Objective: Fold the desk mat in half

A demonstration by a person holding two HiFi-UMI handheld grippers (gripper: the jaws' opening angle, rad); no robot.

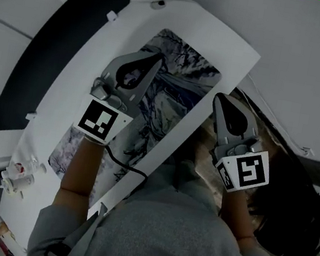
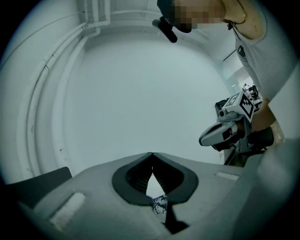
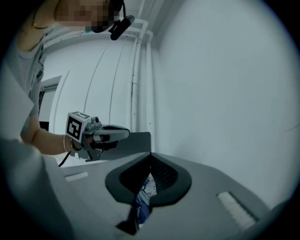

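The blue, white and black printed rectangular desk mat (image 1: 183,67) lies lengthways on the white round-cornered tabletop (image 1: 225,38). In the head view it runs from about 1 o'clock down to 7 o'clock.

The left gripper (image 1: 157,58) sits over the mat with its grey nose aimed toward 1 o'clock. In the left gripper view its 2 jaws meet at the tips, and a small piece of the printed mat is pinched low between them, at 6 o'clock of the dark jaw opening.

The right gripper (image 1: 218,98) is at 3 o'clock of the left one, at the tabletop's right edge and just beside the mat's right border. Its nose is aimed toward 11 o'clock. The right gripper view shows its 2 jaws closed as well, with a fold of the blue-printed mat clamped between them.

Which edge or corner of the mat each gripper has hold of cannot be told, since the gripper bodies cover those spots in the head view.

In their own views both grippers face a plain white wall (image 2: 140,93). Each view also shows the other gripper, at 3 o'clock in the left gripper view and at 9 o'clock in the right gripper view.

A thin black cable (image 1: 125,166) curls across the mat at 5 o'clock of the left gripper. A long black round-ended panel (image 1: 58,45) lies beside the tabletop at 10 o'clock. Small white and red bits (image 1: 16,179) sit on the tabletop at 8 o'clock. The person's grey top (image 1: 171,237) fills 6 o'clock.
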